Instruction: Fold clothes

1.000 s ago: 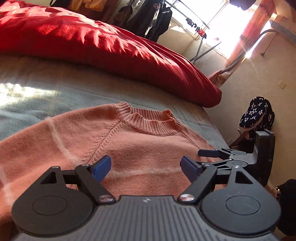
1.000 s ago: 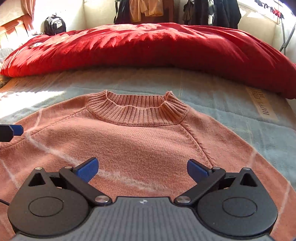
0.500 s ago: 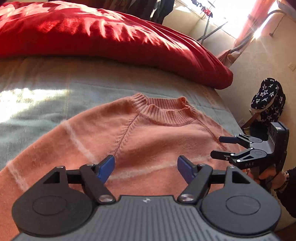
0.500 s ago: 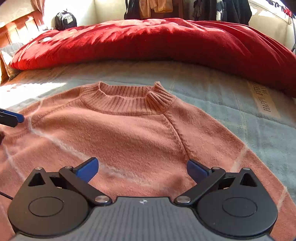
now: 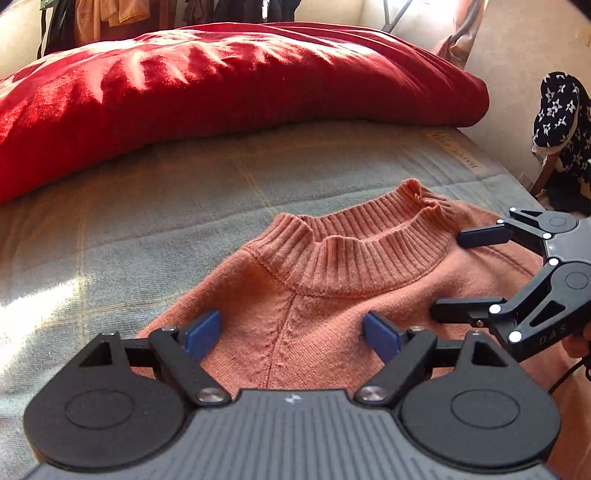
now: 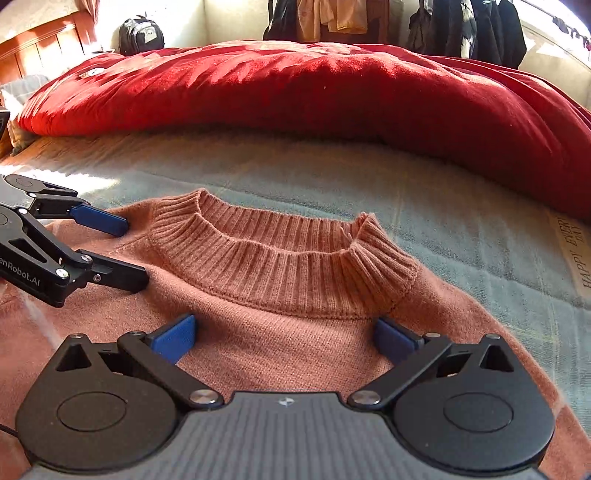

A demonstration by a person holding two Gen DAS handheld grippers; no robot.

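Knitwear fills the left wrist view: a salmon-pink sweater (image 5: 332, 295) lies flat on the grey-green bed cover (image 5: 166, 206), its ribbed collar (image 5: 369, 254) pointing toward a red duvet (image 5: 221, 88) heaped across the far side of the bed. The left gripper (image 5: 291, 332) hangs over the sweater's shoulder seam just below the collar, its blue-padded fingers (image 5: 201, 334) spread wide and opening, with knit lying under the gap but nothing clamped. At the right edge the right gripper (image 5: 465, 275) reaches in, its fingers parted, tips close over the fabric beside the collar. A dark star-print garment (image 5: 557, 110) hangs by the wall.

Right wrist view: the right gripper (image 6: 286, 338) hovers over the sweater (image 6: 295, 332) just below the collar (image 6: 280, 266), fingers (image 6: 173, 338) wide apart and gripping nothing. The left gripper (image 6: 122, 251) comes in from the left, fingers apart near the collar's left side. Beyond the duvet (image 6: 314, 88) stand a black backpack (image 6: 140, 35) and hanging clothes (image 6: 469, 26).
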